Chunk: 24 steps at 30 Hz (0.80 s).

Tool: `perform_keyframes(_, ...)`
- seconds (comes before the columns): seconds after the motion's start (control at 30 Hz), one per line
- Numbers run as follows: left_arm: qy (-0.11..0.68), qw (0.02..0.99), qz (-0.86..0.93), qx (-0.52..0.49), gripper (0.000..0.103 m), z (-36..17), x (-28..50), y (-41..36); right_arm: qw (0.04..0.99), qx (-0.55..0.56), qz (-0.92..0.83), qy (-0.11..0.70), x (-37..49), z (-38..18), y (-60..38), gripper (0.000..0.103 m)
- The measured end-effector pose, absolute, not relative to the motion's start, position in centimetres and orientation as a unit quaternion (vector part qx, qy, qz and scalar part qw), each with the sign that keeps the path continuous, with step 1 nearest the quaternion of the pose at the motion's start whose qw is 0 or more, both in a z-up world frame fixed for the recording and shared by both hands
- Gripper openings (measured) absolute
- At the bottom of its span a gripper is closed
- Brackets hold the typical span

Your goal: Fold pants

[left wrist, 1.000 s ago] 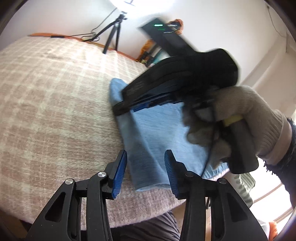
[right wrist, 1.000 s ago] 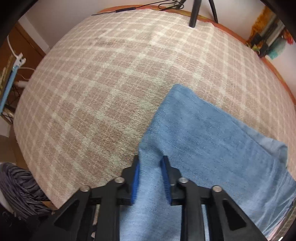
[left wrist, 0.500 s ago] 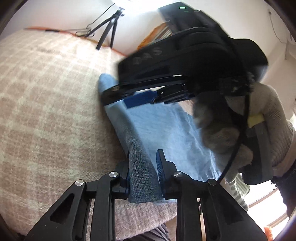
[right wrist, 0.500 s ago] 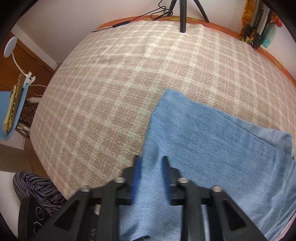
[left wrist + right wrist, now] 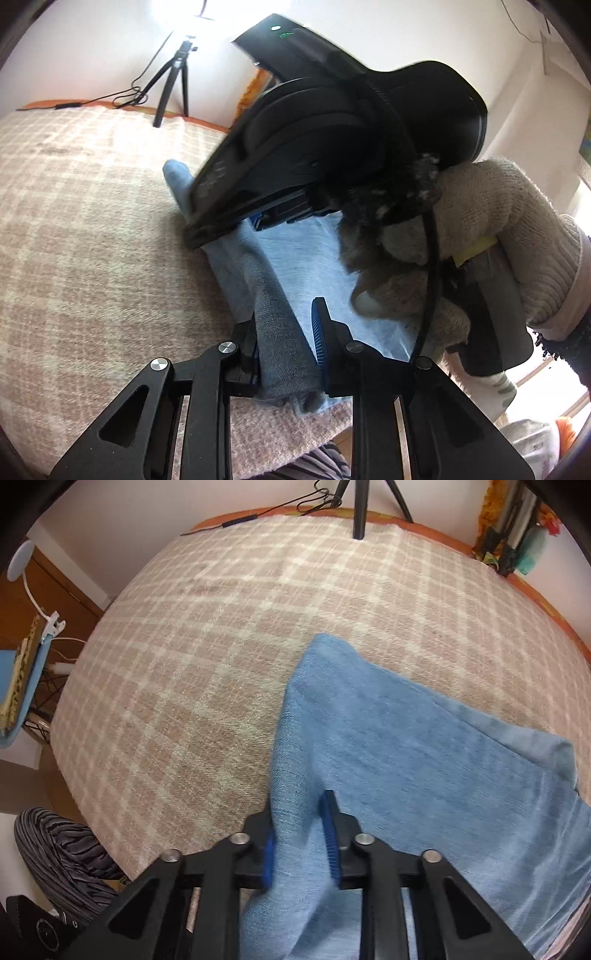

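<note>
Light blue denim pants (image 5: 417,746) lie folded on a bed with a pink-and-cream plaid blanket (image 5: 221,646). My right gripper (image 5: 299,842) is shut on the near left edge of the pants and lifts it off the blanket. My left gripper (image 5: 284,343) is shut on the same edge of the pants (image 5: 306,266) closer to the bed's front edge. In the left wrist view the right gripper's black body (image 5: 332,147) and a gloved hand (image 5: 480,236) fill the upper right and hide much of the pants.
A black tripod (image 5: 360,506) and a cable stand at the far edge of the bed. A chair with a blue seat (image 5: 22,686) is left of the bed. Striped fabric (image 5: 62,845) shows at lower left. Clutter (image 5: 513,528) sits at the far right.
My left gripper closed on the pants' edge, having been open a second ago. Both grippers have lifted the edge, and the right gripper has risen higher above the bed.
</note>
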<state>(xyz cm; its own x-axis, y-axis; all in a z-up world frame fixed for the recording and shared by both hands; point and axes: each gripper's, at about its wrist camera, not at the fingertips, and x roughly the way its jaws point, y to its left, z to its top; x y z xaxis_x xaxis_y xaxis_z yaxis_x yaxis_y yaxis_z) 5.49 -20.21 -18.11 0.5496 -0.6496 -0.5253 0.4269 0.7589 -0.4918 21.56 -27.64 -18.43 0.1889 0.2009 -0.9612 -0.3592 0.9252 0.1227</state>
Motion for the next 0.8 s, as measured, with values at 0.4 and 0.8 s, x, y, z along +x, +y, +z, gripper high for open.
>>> perform_keyframes(0.4,0.350,0.844,-0.379,-0.143,0.040,-13.9,2.4,-17.9,0.833,0.060,0.193,0.515,18.6,-13.0,-39.3,0.003)
perform_keyframes(0.8,0.375,0.864,-0.318,-0.107,0.040,-16.3,8.3,-18.8,0.858,0.081,0.149,0.484,17.5,-10.8,-47.9,0.003)
